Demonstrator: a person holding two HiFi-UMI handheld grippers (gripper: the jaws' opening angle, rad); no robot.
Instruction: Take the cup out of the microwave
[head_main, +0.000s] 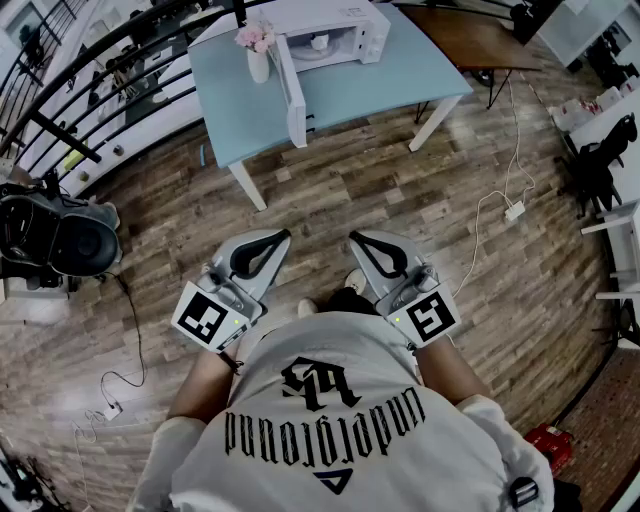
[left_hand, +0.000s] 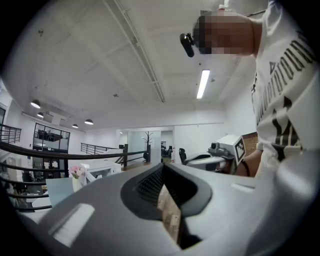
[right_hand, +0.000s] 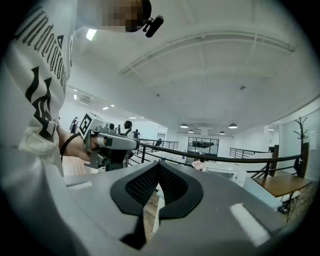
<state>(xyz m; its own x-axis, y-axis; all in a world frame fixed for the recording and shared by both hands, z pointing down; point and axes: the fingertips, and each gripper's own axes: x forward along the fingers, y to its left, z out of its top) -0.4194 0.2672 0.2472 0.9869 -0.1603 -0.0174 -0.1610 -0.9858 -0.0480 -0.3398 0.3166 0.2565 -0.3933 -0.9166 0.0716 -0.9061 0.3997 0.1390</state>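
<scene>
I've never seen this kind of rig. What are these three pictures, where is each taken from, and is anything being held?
No robot here: a person in a white T-shirt holds a two-jaw gripper in each hand. The head view comes from a camera on the person's head, looking down: the left gripper and right gripper are close to the body, above a wooden floor. The other two pictures come from cameras riding on each gripper, looking along its grey jaws. Both pairs of jaws are together with nothing between them. Ahead stands a light blue table bearing a white microwave with its door open, a cup inside, and a vase of pink flowers beside it. So nothing is held.
</scene>
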